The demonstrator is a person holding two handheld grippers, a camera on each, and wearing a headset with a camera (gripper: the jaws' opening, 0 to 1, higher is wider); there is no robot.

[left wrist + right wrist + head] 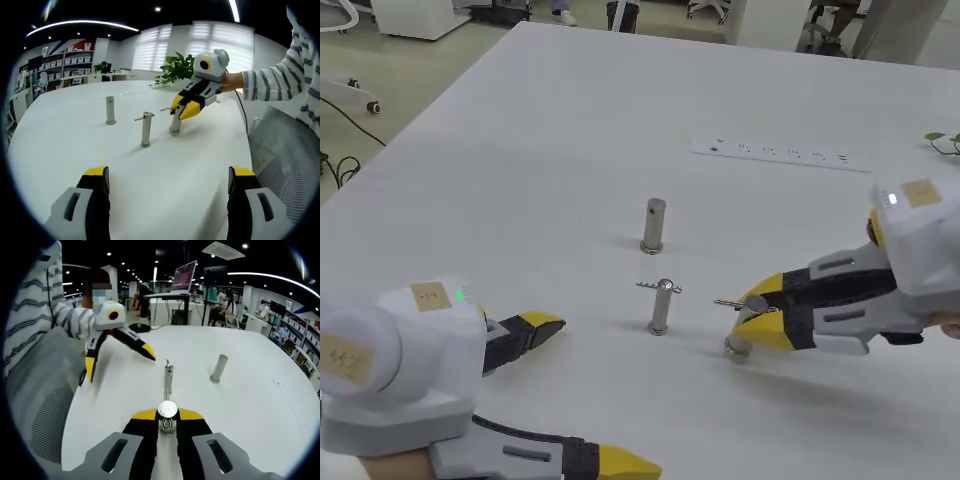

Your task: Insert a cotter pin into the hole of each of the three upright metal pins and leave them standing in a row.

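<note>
right tool (751, 316): pressed together on a thin wire cotter pin (726, 302), which sits at the top of the nearest upright silver metal pin (740, 342).
left tool (588, 395): spread wide, pinching nothing, toward the near edge of the white surface (520, 180), well apart from the pins.
middle silver metal pin (661, 312): upright, with a second wire cotter pin (658, 287) across its top.
farthest silver metal pin (653, 226): upright, its hole showing.
white power strip (770, 153): flat, toward the far right corner.
</note>
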